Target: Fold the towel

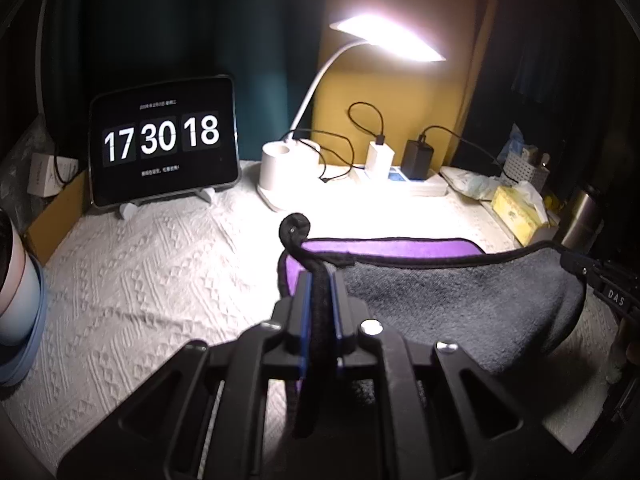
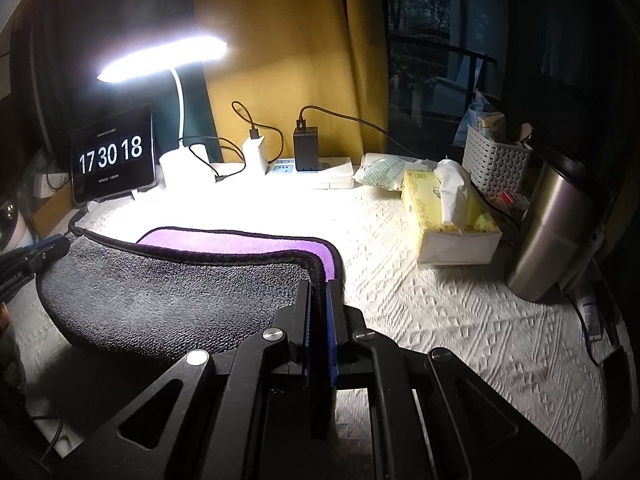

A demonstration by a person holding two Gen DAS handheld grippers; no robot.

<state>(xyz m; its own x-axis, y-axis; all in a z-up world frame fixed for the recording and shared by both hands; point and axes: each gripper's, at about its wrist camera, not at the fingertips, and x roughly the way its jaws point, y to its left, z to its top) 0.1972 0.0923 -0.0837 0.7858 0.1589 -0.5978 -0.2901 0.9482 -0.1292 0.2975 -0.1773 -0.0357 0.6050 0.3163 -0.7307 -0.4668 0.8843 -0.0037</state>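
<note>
The towel (image 1: 460, 300) is grey on one face and purple on the other, with a black hem. It lies on the white textured tablecloth (image 1: 160, 264). Its near half is lifted and hangs between both grippers, over the purple far half (image 1: 384, 247). My left gripper (image 1: 319, 280) is shut on the towel's left corner. My right gripper (image 2: 319, 288) is shut on the right corner of the towel (image 2: 160, 292). Each gripper shows at the edge of the other's view: the right one (image 1: 592, 276) and the left one (image 2: 44, 252).
At the back stand a tablet clock (image 1: 164, 140), a lit desk lamp (image 1: 276, 168), chargers on a power strip (image 2: 308, 168), a tissue box (image 2: 448, 216), a white basket (image 2: 496, 164) and a steel tumbler (image 2: 548, 224). A cup (image 1: 16, 280) is at the left.
</note>
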